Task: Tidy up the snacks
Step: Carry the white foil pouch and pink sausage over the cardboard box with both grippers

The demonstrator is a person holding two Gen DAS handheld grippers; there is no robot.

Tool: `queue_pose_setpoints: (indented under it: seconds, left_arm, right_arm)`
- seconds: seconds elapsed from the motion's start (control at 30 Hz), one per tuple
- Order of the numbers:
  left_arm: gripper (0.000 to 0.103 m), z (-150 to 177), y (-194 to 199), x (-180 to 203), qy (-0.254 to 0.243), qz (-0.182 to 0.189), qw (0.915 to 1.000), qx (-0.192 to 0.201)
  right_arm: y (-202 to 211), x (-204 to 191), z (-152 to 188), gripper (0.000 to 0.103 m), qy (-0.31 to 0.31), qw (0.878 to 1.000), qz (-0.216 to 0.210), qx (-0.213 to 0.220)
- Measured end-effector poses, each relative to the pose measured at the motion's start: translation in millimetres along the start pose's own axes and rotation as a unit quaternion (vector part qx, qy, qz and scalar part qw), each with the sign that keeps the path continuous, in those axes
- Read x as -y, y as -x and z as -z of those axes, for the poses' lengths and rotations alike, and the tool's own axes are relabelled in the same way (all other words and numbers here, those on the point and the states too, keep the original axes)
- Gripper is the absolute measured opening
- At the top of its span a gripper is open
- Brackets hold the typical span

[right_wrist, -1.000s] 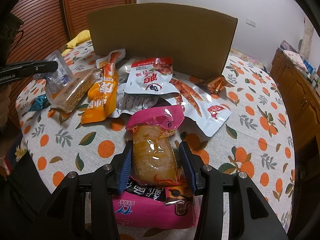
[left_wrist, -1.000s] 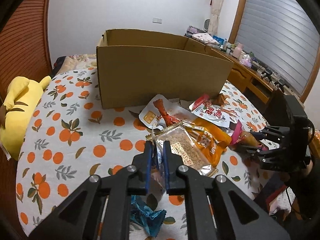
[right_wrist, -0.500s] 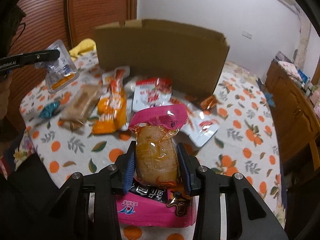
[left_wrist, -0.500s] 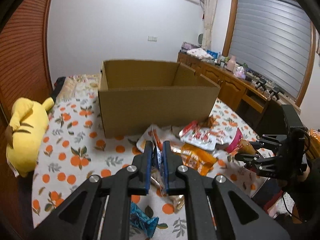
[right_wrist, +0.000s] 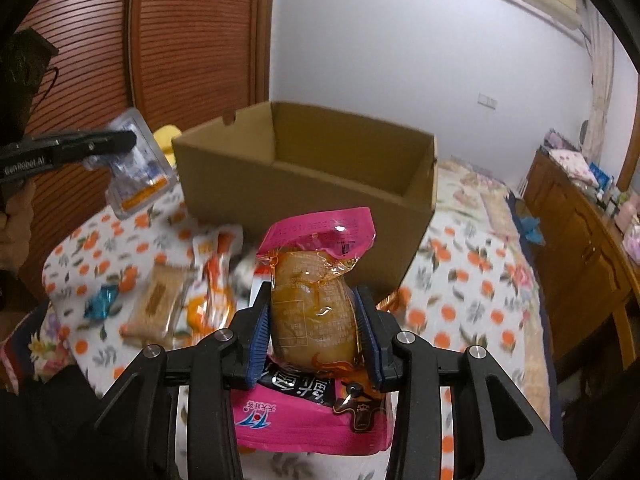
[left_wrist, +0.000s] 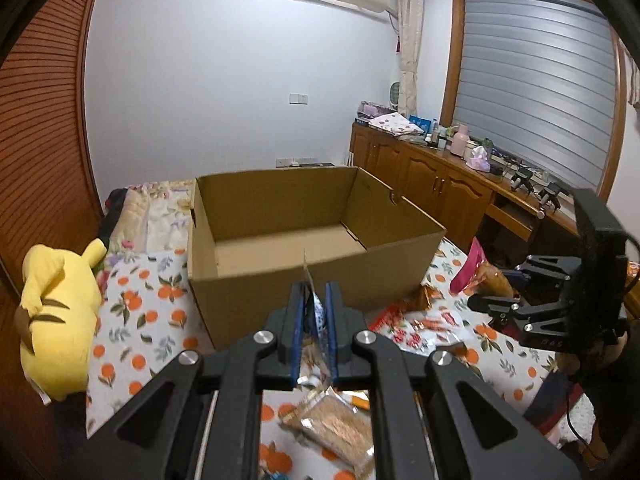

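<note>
Snacks are up in both tools in front of the open brown cardboard box (left_wrist: 316, 240): the right gripper (right_wrist: 316, 340) clamps a pink-topped clear pouch of amber food (right_wrist: 314, 284), the left gripper (left_wrist: 314, 324) pinches a thin clear packet (right_wrist: 136, 168) tight. Loose packets (right_wrist: 188, 292) lie on the orange-print cloth (left_wrist: 136, 320) before the box.

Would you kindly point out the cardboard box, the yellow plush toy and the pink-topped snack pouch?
cardboard box (left_wrist: 320, 288): left wrist view, front wall.
yellow plush toy (left_wrist: 56, 320): left wrist view, body.
pink-topped snack pouch (right_wrist: 314, 308): right wrist view, clear middle.
</note>
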State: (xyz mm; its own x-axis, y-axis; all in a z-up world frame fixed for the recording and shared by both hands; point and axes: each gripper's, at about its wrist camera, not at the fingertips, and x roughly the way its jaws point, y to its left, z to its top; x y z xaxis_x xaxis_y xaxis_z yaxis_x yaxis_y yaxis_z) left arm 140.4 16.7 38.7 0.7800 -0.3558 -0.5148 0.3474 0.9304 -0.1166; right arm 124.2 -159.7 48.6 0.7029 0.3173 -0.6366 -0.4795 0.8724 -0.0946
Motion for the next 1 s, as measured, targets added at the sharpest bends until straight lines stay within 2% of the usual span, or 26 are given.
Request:
queue_pose_setpoints:
  seconds: [0.27, 0.6, 1.0]
  left_arm:
    - [0.006, -34.6, -14.7, -10.9, -0.010, -0.015, 0.9997, 0.016]
    - [0.006, -66.4, -46.3, -20.2, -0.015, -0.022, 0.9995, 0.015]
    - [0.007, -74.8, -90.5, -23.3, -0.011, -0.034, 0.9994, -0.004]
  right_arm:
    - [-14.4, 5.1, -50.4, 0.040, 0.008, 1.000, -0.002, 0.022]
    - [-51.5, 23.8, -91.4, 0.040, -0.023, 1.000, -0.007, 0.018]
    - [-101.9, 43.0, -108.8, 0.040, -0.056, 0.998, 0.023, -0.008]
